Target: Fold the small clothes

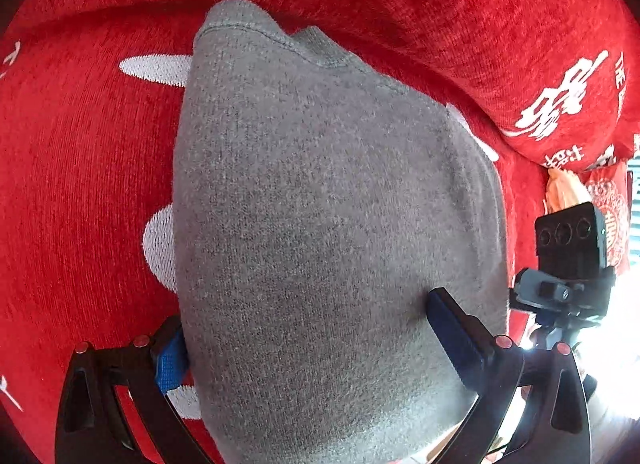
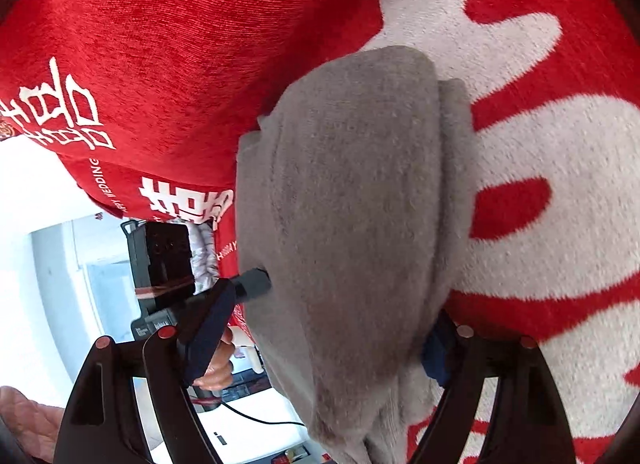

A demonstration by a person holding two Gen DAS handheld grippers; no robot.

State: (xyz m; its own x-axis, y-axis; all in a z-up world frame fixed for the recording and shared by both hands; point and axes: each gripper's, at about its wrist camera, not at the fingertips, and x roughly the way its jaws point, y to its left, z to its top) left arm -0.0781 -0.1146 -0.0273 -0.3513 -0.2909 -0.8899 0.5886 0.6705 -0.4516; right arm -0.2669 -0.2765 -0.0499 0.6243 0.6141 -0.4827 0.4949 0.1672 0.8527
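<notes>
A small grey knit garment (image 1: 320,203) lies folded on a red cover with white patterns (image 1: 72,183). In the left wrist view its ribbed hem points away and the cloth fills the space between my left gripper's (image 1: 304,340) blue-padded fingers (image 1: 452,328), which press its two sides. In the right wrist view the same grey garment (image 2: 352,199) lies in layers between my right gripper's (image 2: 320,328) fingers (image 2: 212,324). The other gripper (image 2: 168,264) shows at the garment's left edge.
A red cushion with white characters (image 1: 552,103) stands behind the garment and also shows in the right wrist view (image 2: 120,83). The right gripper's body (image 1: 572,260) is at the right of the left wrist view. Bright room shows past the cover's edge (image 2: 48,248).
</notes>
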